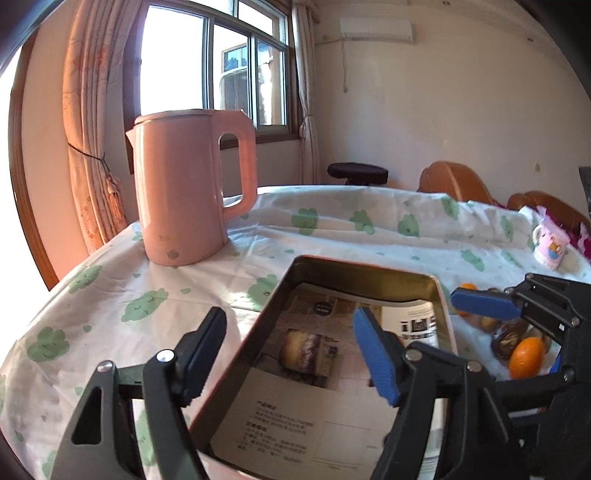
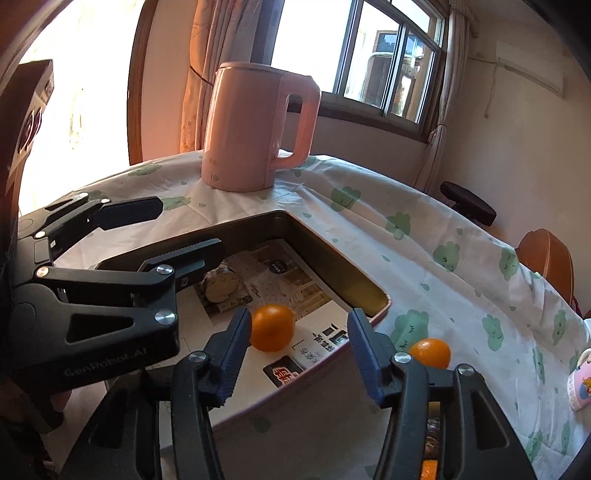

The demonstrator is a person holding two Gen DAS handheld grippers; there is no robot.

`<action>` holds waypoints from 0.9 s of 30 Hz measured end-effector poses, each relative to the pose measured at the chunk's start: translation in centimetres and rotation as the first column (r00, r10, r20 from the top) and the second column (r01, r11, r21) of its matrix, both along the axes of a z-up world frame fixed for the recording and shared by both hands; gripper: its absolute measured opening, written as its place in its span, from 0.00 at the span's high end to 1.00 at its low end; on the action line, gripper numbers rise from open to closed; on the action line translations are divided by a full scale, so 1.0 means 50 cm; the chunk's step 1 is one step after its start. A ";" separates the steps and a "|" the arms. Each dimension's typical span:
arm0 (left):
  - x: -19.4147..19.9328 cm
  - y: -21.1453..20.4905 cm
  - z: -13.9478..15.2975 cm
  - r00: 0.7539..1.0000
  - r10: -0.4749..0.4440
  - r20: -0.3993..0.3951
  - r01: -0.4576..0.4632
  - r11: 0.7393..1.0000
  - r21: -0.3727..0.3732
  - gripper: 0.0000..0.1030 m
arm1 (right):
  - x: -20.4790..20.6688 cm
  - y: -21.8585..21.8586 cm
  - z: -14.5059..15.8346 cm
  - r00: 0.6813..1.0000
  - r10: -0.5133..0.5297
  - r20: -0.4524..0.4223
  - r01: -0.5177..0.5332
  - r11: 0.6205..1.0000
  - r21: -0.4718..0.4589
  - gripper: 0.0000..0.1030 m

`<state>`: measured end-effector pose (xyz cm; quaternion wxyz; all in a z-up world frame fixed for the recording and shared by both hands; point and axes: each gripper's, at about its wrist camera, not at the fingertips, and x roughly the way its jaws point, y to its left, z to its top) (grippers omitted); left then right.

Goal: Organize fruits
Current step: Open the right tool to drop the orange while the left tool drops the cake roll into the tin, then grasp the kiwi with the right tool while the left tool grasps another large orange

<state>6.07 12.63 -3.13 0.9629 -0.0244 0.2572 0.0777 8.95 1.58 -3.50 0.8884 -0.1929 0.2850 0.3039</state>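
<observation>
Two hand-held grippers over a shallow rectangular metal tin (image 2: 369, 295) lined with printed paper.
The right gripper (image 2: 299, 332) stands with jaws apart, gripping nothing; a round orange fruit (image 2: 272, 327) lies inside the tin just beside its left finger. The left gripper (image 1: 290, 350) is likewise spread and empty, straddling the tin's left wall. A second orange (image 2: 430, 352) rests outside the tin's right corner; a tall pink plastic kettle (image 2: 255, 125) stands beyond the tin.

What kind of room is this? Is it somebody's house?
Probably yes, a room in someone's home. A pink kettle stands on a table with a cloud-patterned cloth, curtains hang by a window, and an air conditioner sits high on the wall.
</observation>
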 end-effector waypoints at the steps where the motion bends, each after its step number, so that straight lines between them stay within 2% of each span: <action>1: -0.006 -0.005 0.003 1.000 -0.006 0.009 0.006 1.000 -0.003 0.29 | -0.007 -0.014 0.007 1.000 -0.010 0.009 0.010 1.000 0.006 0.46; 5: -0.041 -0.036 0.022 0.997 -0.041 0.058 0.043 0.999 -0.023 0.28 | -0.049 -0.102 0.028 0.996 -0.069 0.057 0.068 0.997 0.027 0.44; 9: -0.065 -0.098 0.033 0.990 -0.111 0.084 0.113 0.993 -0.020 0.23 | -0.086 -0.209 0.030 0.985 -0.158 0.075 0.155 0.987 0.045 0.39; 15: -0.055 -0.203 0.019 0.969 -0.244 0.032 0.245 0.969 -0.021 0.21 | -0.107 -0.344 0.004 0.960 -0.280 0.016 0.278 0.959 0.052 0.39; 23: -0.029 -0.291 -0.010 0.940 -0.335 -0.059 0.332 0.942 -0.046 0.21 | -0.111 -0.405 -0.025 0.955 -0.285 -0.083 0.293 0.952 0.095 0.39; 27: -0.023 -0.312 -0.015 0.931 -0.354 -0.086 0.352 0.935 -0.036 0.21 | -0.108 -0.400 -0.046 0.957 -0.268 -0.110 0.276 0.959 0.065 0.39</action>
